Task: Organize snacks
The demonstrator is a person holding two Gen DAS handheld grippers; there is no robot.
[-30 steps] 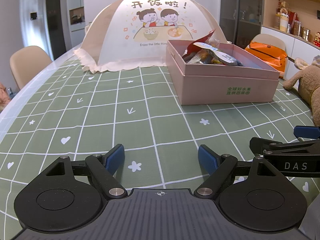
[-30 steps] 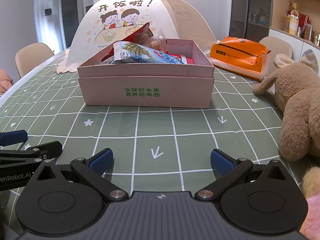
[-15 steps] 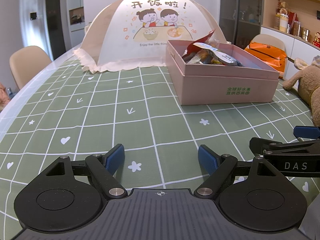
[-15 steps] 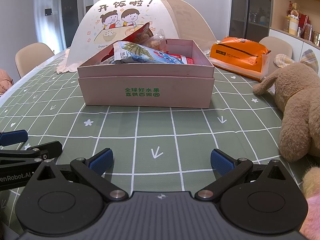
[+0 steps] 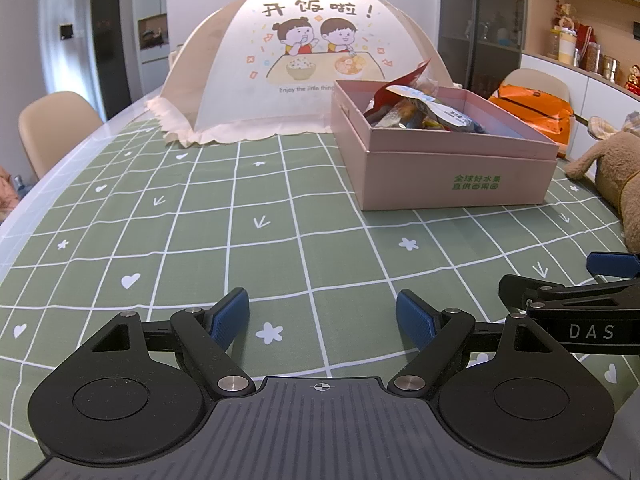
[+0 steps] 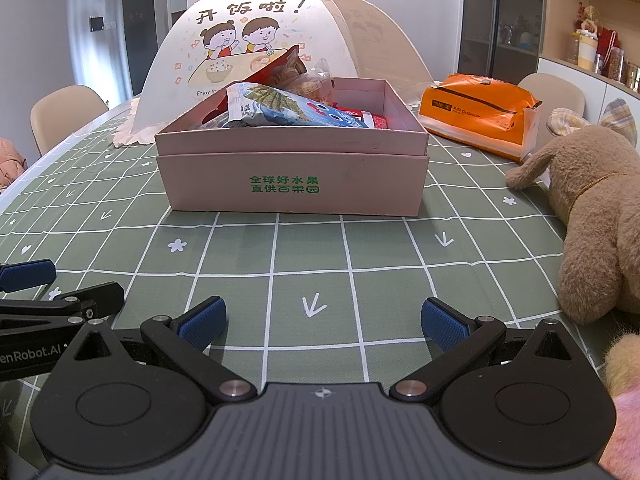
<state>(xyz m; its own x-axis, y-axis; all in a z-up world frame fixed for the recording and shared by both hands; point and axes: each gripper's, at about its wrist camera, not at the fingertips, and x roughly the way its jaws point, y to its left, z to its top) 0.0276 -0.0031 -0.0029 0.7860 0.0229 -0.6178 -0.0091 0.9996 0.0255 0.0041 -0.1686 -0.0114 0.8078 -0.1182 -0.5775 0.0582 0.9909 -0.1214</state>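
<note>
A pink cardboard box (image 6: 292, 184) (image 5: 456, 176) with green lettering stands on the green checked tablecloth, filled with several snack packets (image 6: 288, 110) (image 5: 424, 110); a blue-white packet lies on top. My left gripper (image 5: 323, 316) is open low over the cloth, well short of the box and to its left, nothing between its fingers. My right gripper (image 6: 322, 318) is open too, straight in front of the box, empty. Each gripper shows at the edge of the other's view.
A mesh food cover (image 5: 304, 72) with a cartoon print stands behind the box. An orange bag (image 6: 480, 116) lies to the box's right. A brown plush toy (image 6: 592, 216) lies along the right side. Beige chairs (image 5: 56, 128) stand at the table's left edge.
</note>
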